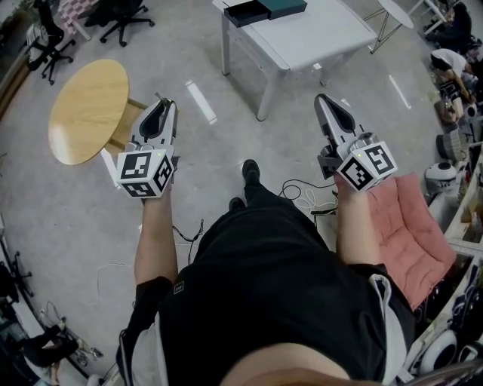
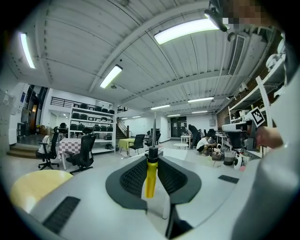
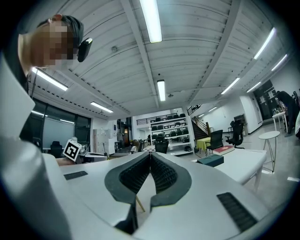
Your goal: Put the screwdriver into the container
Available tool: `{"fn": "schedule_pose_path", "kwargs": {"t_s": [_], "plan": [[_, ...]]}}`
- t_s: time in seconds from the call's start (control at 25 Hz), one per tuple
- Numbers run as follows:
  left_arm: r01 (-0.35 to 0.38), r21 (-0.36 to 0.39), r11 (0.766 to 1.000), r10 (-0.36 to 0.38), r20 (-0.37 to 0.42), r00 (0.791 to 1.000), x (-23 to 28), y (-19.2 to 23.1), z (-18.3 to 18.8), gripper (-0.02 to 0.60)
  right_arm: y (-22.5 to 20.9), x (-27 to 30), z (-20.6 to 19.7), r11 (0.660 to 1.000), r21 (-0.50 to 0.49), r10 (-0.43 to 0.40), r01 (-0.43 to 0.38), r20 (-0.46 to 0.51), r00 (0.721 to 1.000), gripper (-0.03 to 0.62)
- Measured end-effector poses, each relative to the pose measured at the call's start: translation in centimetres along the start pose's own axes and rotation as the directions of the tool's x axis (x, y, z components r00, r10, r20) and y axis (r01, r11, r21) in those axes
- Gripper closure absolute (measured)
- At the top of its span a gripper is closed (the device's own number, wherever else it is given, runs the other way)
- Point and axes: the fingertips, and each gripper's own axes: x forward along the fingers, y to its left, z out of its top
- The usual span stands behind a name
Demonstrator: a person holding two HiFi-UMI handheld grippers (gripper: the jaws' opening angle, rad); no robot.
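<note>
Grey floor below point(image 1: 75, 219) — left gripper point(image 2: 152, 157) clamps a yellow-handled, black-collared screwdriver point(image 2: 150, 180), shaft outward; right gripper point(image 3: 150, 153) closed.

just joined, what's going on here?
A person stands on an open workshop floor, holding one tool in each hand out in front. The left tool is shut on a yellow-handled screwdriver with a black collar and metal shaft, with the shaft pointing away from the hand. The right tool is shut with nothing in it. The screwdriver isn't in any container yet. The only candidates in sight are dark flat boxes on a white table ahead.
</note>
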Motion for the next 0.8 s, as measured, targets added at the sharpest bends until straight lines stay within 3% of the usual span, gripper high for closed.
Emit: {"fn": "schedule_pose_path", "kwargs": {"t_s": [0.4,0.8], "plan": [[-0.038,0.028,0.999,0.039,-0.055,0.998,4.7,2.6,-0.3,0.502,-4.3,5.4,-1.1,0.997,0.055,0.044,-0.045,0.008,0.999,0.564],[-0.028,0.038,0.999,0.032,-0.098,0.995,14.0,4.8,0.0,0.502,-11.0,12.7,-1.9,0.992,0.1,0.074,-0.072,-0.008,0.997,0.564]]}}
